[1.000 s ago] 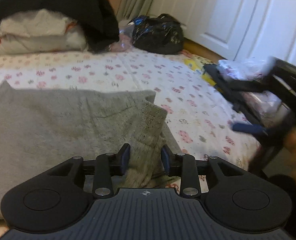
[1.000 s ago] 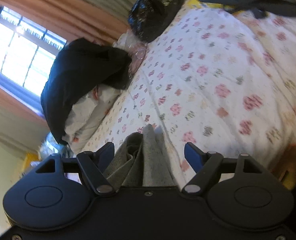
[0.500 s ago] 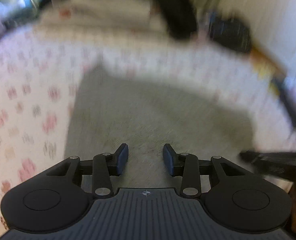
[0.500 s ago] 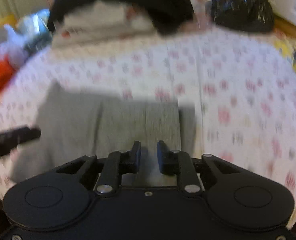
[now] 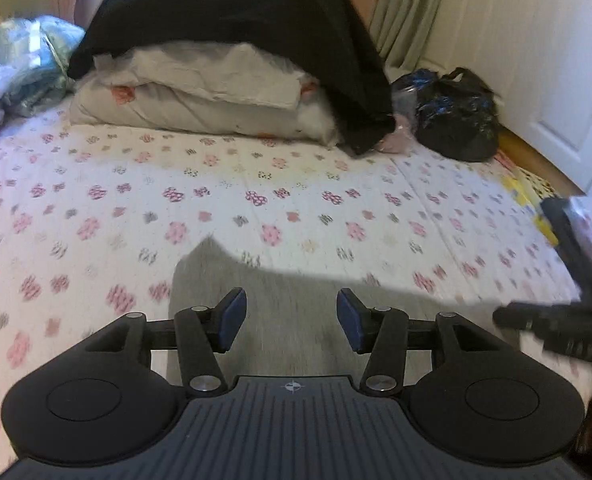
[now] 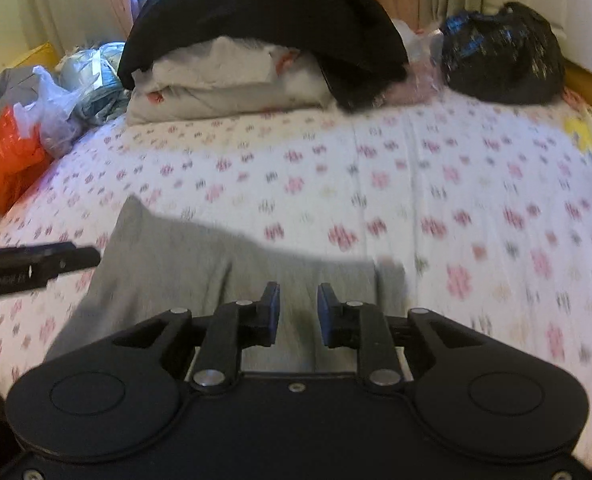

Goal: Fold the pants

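Note:
The grey pants (image 5: 292, 292) lie folded flat on the flowered bedspread (image 5: 256, 184) near its front edge; they also show in the right wrist view (image 6: 176, 256). My left gripper (image 5: 292, 316) is open and empty, held above the pants. My right gripper (image 6: 297, 312) hovers over the pants' right part with its jaws a little apart and nothing between them. The right gripper shows at the right edge of the left wrist view (image 5: 555, 320). The left gripper shows at the left edge of the right wrist view (image 6: 36, 264).
A stack of white pillows (image 5: 200, 96) under a black garment (image 5: 236, 20) lies at the head of the bed. A black plastic bag (image 5: 455, 116) sits at the back right. Plastic bags (image 6: 28, 128) pile up at the left. A white door (image 5: 567, 60) stands at the right.
One second ago my left gripper was shut on a raised fold of the pants; it has let go and opened wide. Both grippers pulled back and the pants now lie flat.

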The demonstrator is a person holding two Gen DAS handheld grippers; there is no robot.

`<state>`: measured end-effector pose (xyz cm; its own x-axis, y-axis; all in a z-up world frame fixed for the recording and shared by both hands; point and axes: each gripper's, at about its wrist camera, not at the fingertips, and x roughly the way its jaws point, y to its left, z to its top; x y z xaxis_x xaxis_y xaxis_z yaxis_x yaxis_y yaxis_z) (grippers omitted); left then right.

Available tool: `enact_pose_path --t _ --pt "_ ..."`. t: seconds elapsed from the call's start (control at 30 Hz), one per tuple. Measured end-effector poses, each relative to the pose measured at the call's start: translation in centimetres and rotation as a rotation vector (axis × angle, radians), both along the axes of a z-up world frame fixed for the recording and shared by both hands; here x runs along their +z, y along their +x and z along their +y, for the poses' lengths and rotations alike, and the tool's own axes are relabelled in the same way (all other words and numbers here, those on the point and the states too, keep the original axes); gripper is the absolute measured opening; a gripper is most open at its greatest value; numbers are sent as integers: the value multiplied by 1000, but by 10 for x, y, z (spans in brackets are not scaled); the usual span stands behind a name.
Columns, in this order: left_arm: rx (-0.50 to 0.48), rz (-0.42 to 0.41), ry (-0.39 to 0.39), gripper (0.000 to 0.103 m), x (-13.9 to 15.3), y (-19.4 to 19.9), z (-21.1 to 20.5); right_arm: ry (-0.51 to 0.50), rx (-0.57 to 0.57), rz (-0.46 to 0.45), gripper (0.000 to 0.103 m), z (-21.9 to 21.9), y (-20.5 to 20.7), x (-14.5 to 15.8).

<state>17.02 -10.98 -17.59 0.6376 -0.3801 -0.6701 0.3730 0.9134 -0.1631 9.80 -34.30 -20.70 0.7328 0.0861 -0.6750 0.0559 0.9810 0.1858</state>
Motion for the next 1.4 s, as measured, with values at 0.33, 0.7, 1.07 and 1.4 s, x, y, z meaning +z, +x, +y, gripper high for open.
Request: enact_pose_path --t 0.33,0.7,1.07,1.4 --pt "28 195 91 48 -63 52 -9 -21 -79 148 31 -4 48 -63" --pt "24 -4 218 58 -37 -60 -7 -25 28 -28 56 14 -39 -11" --pt "192 81 234 99 -79 -55 12 -140 -23 101 102 35 -49 -80" --pt "185 -96 76 96 -22 -84 32 -213 -2 -190 93 55 -69 -16"
